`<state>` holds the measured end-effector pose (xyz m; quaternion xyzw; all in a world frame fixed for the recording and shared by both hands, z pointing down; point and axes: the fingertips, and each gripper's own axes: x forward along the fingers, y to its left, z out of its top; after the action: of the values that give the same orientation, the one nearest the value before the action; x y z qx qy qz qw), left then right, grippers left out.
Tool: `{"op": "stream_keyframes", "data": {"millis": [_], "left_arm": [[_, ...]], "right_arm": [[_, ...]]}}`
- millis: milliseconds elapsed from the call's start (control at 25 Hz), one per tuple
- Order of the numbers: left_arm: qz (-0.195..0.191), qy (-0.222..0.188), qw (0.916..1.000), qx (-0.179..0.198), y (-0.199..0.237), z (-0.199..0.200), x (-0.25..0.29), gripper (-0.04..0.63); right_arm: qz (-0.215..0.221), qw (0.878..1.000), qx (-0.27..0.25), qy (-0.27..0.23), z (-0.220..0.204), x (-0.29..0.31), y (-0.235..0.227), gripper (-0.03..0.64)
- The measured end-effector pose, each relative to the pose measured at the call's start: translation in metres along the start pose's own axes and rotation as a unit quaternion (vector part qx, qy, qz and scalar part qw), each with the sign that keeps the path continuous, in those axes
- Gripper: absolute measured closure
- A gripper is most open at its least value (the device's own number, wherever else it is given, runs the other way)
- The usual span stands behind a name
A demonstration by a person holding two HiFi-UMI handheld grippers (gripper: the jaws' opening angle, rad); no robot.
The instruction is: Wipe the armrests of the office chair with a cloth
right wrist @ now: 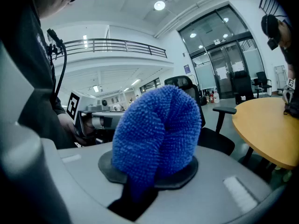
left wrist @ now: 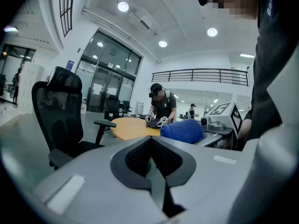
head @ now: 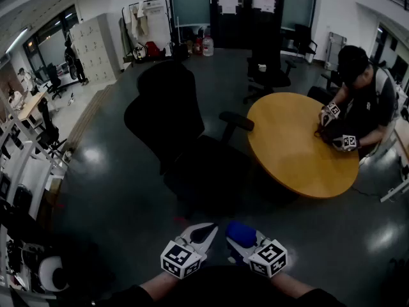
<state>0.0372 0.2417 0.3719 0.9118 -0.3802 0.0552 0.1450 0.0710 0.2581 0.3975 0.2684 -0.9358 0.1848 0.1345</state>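
A black office chair [head: 167, 117] stands ahead of me on the dark floor, its right armrest [head: 236, 121] close to the round table. It also shows in the left gripper view as the chair [left wrist: 58, 113] with an armrest [left wrist: 104, 123]. My right gripper [head: 238, 235] is shut on a blue fluffy cloth [right wrist: 156, 129], which bulges out between the jaws. My left gripper [head: 206, 232] is shut and holds nothing. Both grippers hang low near my body, well short of the chair.
A round wooden table [head: 300, 142] stands right of the chair. A seated person [head: 364, 104] works at it with two other grippers. More black chairs [head: 271, 72] stand farther back, and desks and lockers [head: 92, 47] line the left side.
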Motion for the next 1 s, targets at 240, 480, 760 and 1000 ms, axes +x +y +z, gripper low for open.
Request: {"op": "stream_keyframes", "data": {"millis": [240,480,760,1000], "left_arm": [[-0.001,0.001,1.0,-0.001,0.005,0.002,0.005,0.583],[0.003,0.003,1.0,-0.001,0.009,0.004,0.004,0.583],[0.014,0.01,0.9998,0.003,0.011,0.006,0.002,0.583],[0.05,0.011,0.9987,0.007,0.02,0.003,0.0,0.583]], "right_arm": [[0.011,1.0,0.0,0.005,-0.008,0.005,-0.005,0.515],[0.015,1.0,-0.002,0.004,-0.008,0.009,-0.004,0.515],[0.018,1.0,0.017,-0.002,-0.005,0.005,-0.006,0.514],[0.033,0.999,0.021,-0.01,-0.01,-0.001,-0.012,0.514]]}}
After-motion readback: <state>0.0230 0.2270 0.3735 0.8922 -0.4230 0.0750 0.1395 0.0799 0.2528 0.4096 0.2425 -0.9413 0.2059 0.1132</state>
